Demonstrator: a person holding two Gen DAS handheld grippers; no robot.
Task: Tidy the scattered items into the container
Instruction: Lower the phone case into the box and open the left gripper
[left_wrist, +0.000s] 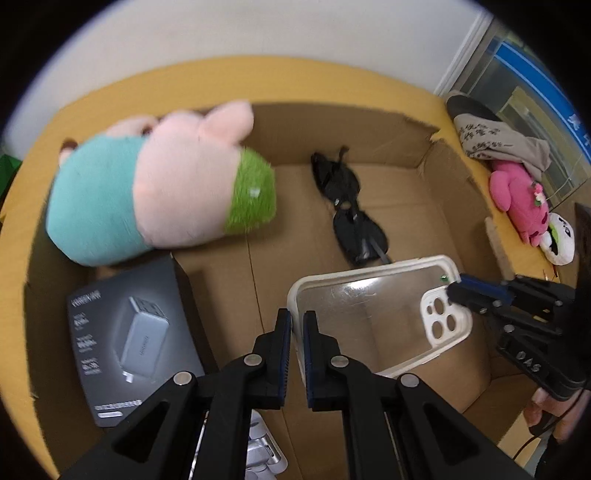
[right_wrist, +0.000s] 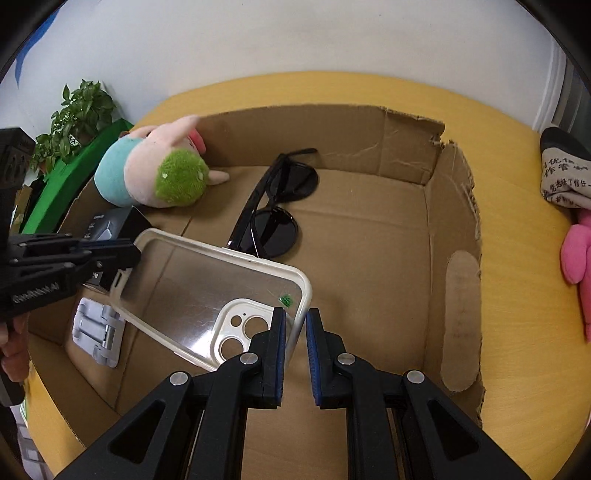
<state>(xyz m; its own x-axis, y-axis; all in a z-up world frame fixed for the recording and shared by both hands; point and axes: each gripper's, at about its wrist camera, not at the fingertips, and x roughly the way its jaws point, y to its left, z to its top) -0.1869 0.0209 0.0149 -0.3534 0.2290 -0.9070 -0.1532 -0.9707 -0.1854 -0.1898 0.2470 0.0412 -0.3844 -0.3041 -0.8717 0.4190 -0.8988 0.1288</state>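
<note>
Yellow wood table (right_wrist: 517, 258) fills the ground beneath you, and on it sits a large open cardboard box (right_wrist: 436, 206) with a torn rim, the container for this tidy-up. Inside it, at the far left, a plush pig (left_wrist: 166, 184) lies on its side in a teal shirt with a green snout. Nearer you on the left lies a dark charger box (left_wrist: 129, 332) with a picture of a plug adapter; its white lettering is too blurred to read. Black sunglasses (right_wrist: 275, 206) rest folded on the box floor near the middle. Between your two tools you hold a clear phone case (right_wrist: 207, 288) with a white rim, tilted above the box floor. Your left gripper (left_wrist: 297, 325) is clenched on one short end of it; your right gripper (right_wrist: 295, 325) is clenched on the camera-cutout end. A small silver stand (right_wrist: 98, 332) lies under the case. Outside the box to the right lie a pink plush (left_wrist: 521, 195) and a grey cloth (left_wrist: 495, 140) printed with Chinese characters, illegible here.
</note>
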